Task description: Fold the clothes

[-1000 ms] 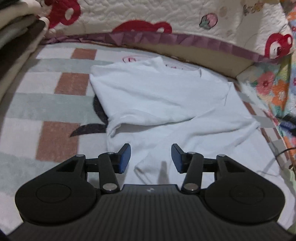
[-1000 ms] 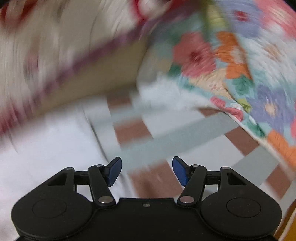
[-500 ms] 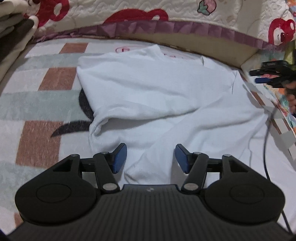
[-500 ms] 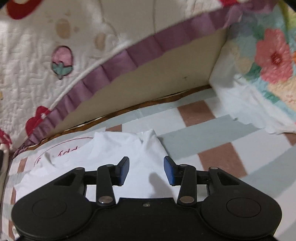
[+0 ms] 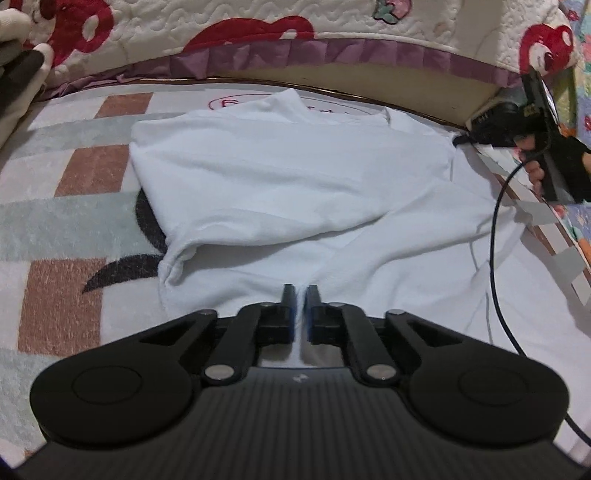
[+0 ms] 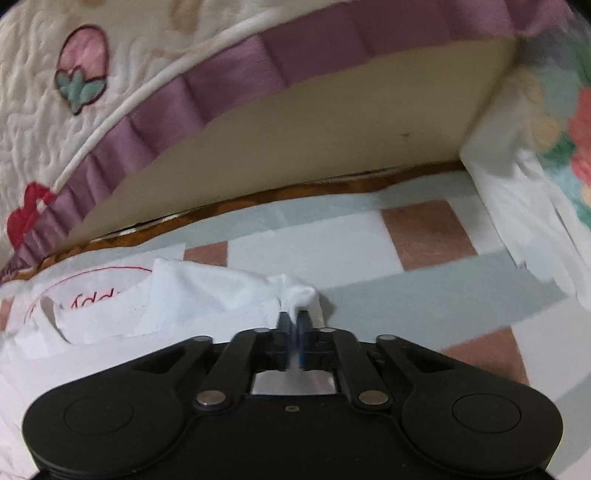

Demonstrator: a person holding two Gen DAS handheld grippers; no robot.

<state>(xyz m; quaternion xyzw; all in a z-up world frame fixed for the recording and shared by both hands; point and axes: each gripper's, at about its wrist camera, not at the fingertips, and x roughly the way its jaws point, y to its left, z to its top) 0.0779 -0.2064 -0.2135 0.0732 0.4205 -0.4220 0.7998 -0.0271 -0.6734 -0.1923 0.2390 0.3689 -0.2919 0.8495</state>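
shirt: the white t-shirt [image 5: 295,192] is lying spread on the checked rug [image 5: 74,229], collar end up against the base of the quilted bed [image 5: 258,33], with one side already folded in over the middle.

left gripper: my left gripper [image 5: 300,295] is pinched fully together on the shirt's near hem, a thin ridge of cloth running up between the pads.

right gripper: my right gripper [image 6: 294,319] is clamped tight on the shirt's far corner beside the collar, a little tuft of fabric bunching out above the tips. From the left view I'm seeing it over at the shirt's far right edge, a hand [image 5: 532,162] wrapped round its handle.

step: I'm reckoning I'm starting the second side fold, bringing this edge across toward the shirt's centre.

how I'm doing it well: keeping both ends level so the edge between them is staying taut, lifting only enough to clear the shirt, and swinging both across together so the crease is running straight from collar to hem.

watch out: the right grip is looking small, so a hard tug could be slipping it. The cable [image 5: 495,236] trailing over the shirt's right side could be dragging the cloth.
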